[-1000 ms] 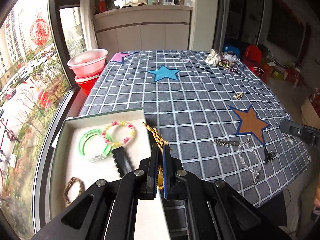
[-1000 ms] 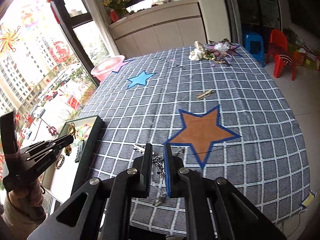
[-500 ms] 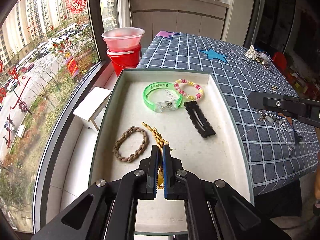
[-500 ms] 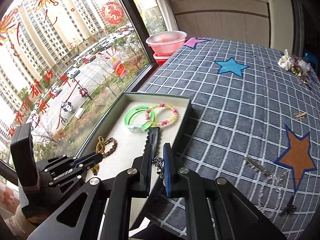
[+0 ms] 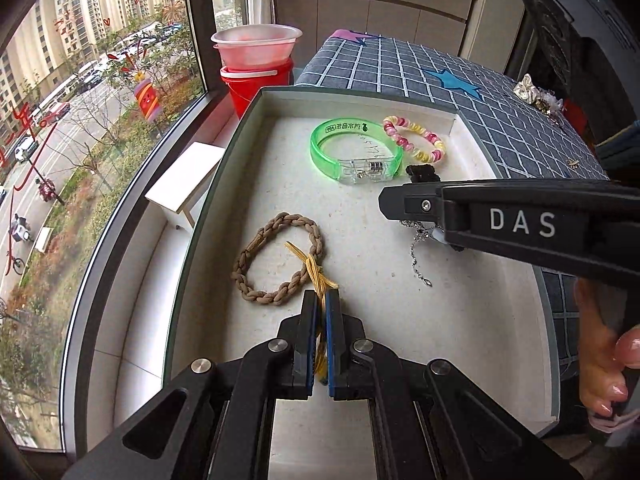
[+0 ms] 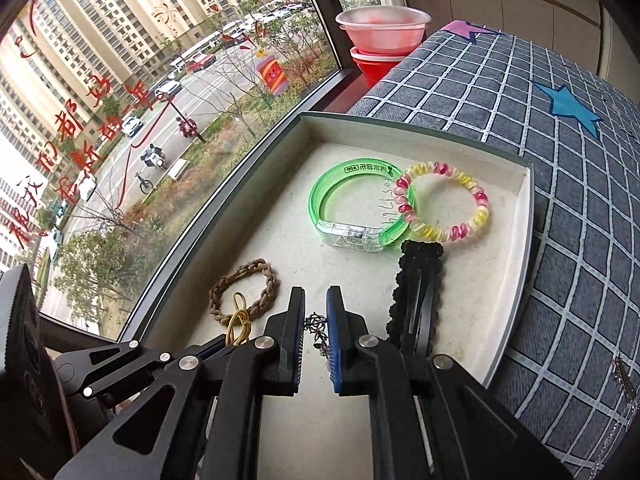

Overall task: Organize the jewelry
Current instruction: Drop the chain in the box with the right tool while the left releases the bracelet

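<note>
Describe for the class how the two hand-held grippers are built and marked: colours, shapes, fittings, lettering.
Both are matte black plastic. The left gripper has two angular linkage arms with cut-out slots and silver round pivot pins, ending in flat parallel fingers, one with a blue ribbed pad. The right gripper is built the same; seen side-on from the left wrist camera, its body carries white "DAS" lettering and a small screw. No cables show.

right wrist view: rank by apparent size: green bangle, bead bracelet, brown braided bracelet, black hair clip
1. black hair clip, longest, though it lies nearest the camera and is partly hidden by the gripper
2. green bangle and bead bracelet: too alike to rank
3. brown braided bracelet, smallest
</note>
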Demonstrator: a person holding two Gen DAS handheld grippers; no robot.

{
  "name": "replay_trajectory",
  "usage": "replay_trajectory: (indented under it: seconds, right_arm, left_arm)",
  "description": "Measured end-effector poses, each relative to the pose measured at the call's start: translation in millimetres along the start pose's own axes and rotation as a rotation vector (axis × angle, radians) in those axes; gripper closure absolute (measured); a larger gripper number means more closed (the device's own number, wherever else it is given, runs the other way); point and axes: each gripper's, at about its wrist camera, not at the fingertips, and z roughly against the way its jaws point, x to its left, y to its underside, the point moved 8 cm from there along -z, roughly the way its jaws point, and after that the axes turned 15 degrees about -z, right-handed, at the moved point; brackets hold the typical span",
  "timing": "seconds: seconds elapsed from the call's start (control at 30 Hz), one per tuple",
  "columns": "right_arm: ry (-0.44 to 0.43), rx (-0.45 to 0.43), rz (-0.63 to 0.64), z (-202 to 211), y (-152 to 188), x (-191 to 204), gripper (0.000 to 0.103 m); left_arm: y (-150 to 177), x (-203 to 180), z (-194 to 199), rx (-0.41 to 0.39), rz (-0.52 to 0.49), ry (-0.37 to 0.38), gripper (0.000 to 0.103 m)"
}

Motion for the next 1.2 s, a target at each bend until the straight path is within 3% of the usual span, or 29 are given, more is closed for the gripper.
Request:
replay_trajectory:
  seconds: [0.2, 0.53, 0.6, 0.63, 0.7, 1.2]
  right_arm:
    - [0.047, -0.003, -0.021, -14.2, -18.7, -14.5, 0.091]
    - [0.03, 0.012, -0.045, -10.7, -21.3, -16.7, 0.089]
    - [0.008, 0.023, -0.06, -9.5, -21.8, -16.7, 0.08]
    - [-0.004, 0.025, -0.071, -9.5, -23.3, -17.2, 0.065]
    - [-0.032, 0.021, -0.094, -6.0, -24.8, -17.0, 0.047]
    - [-0.072, -0.094, -0.169, 61.3, -29.4, -44.9, 0.041]
  left_arm:
    - [-10.0, 0.6, -8.0, 0.004, -0.014, -0.032, 0.092]
    - [-9.8, 2.1, -2.7, 0.006, -0.008, -0.091, 0.092]
    - [-10.6, 1.9, -1.4, 0.005, -0.009, -0.097, 0.092]
    - [-10.7, 1.3, -0.2, 0.004, -0.012, -0.099, 0.092]
    - [-11.2, -0.6, 1.8, 0.001, -0.019, -0.101, 0.092]
    - [-16.7, -7.9, 14.3, -0.013, -0.032, -0.111, 0.092]
